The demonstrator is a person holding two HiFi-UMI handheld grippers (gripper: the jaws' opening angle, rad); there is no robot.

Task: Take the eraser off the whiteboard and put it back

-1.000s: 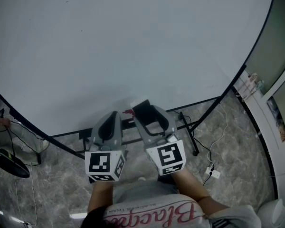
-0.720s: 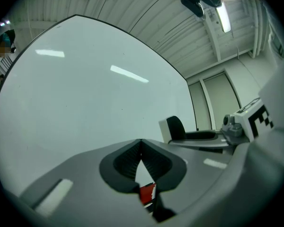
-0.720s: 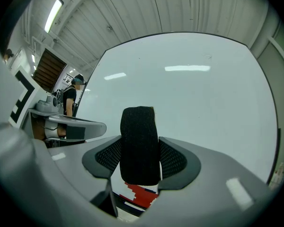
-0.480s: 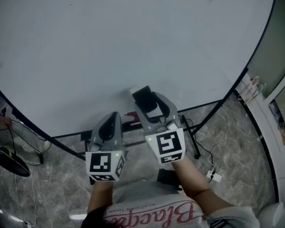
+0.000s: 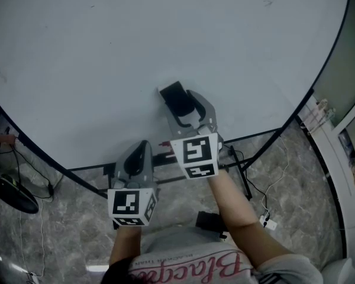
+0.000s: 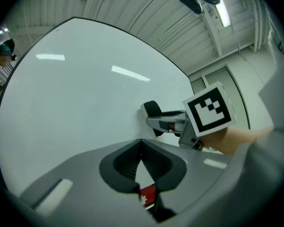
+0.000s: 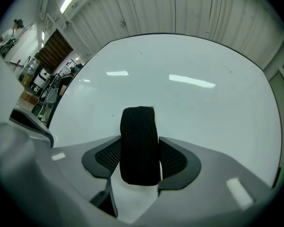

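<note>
Now pinching the black eraser (image 7: 139, 143) in the right gripper (image 5: 177, 102), close to the whiteboard (image 5: 165, 34) above its lower edge, with the left gripper (image 6: 141, 150) pressed together on nothing. Could drop if let go before seating flat, or twist between the pads (image 7: 106, 160) if pushed in askew.

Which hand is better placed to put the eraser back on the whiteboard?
The right. The right tongs grip the eraser, close to the whiteboard. The left tongs are closed on nothing and sit lower, near the board's bottom edge.
</note>
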